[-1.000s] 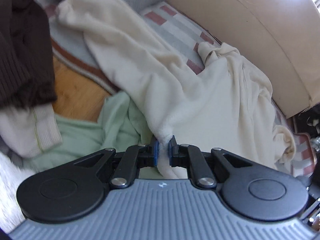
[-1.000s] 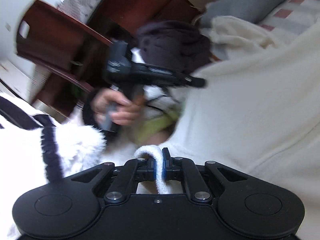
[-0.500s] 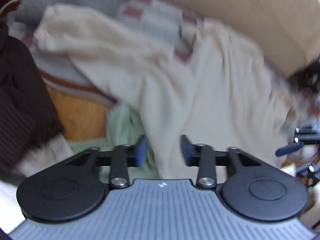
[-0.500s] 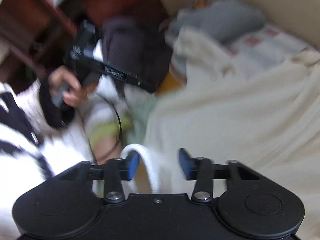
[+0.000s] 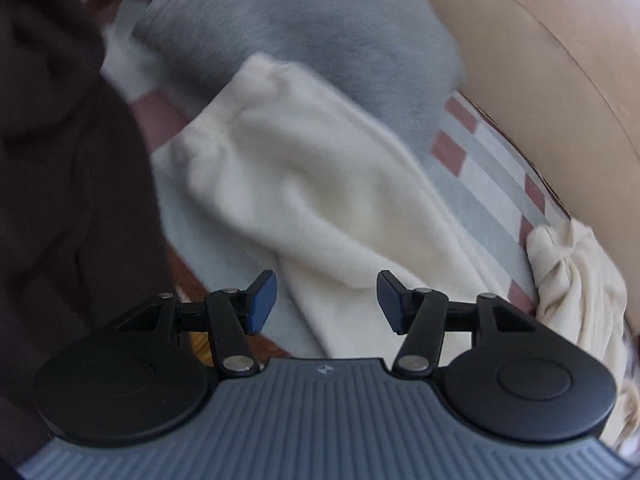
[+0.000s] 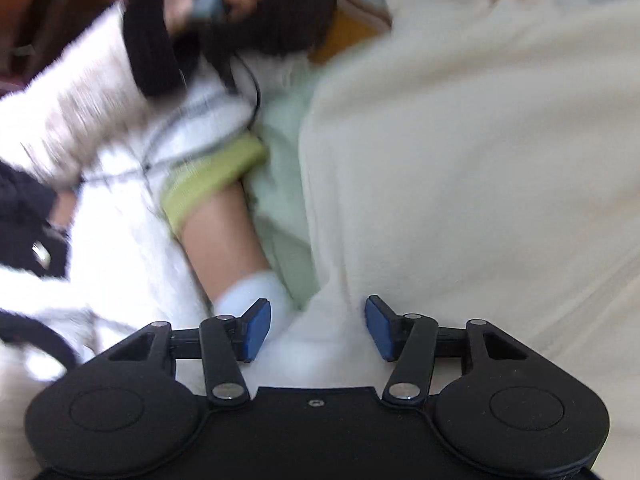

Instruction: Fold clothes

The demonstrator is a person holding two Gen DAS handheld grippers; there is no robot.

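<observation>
Blue pads (image 5: 262, 300) on the left gripper (image 5: 327, 300) stand apart with nothing pinched — cream cloth lies beyond and below the gap, untouched by either pad. The right gripper (image 6: 316, 328) is the same: its jaws have just been opening, and the pale fleece under them is free of both pads. The cream garment (image 5: 320, 184) sprawls loose across a striped grey-and-red blanket (image 5: 480, 176), one long limb of it running up toward a grey cushion (image 5: 312, 32); in the right view its broad body (image 6: 480, 140) fills the right side beside a pale green cloth (image 6: 280, 200). This looks like the release between folds. Next, I judge, each gripper needs a fresh edge or corner — blur hides which is nearest.
</observation>
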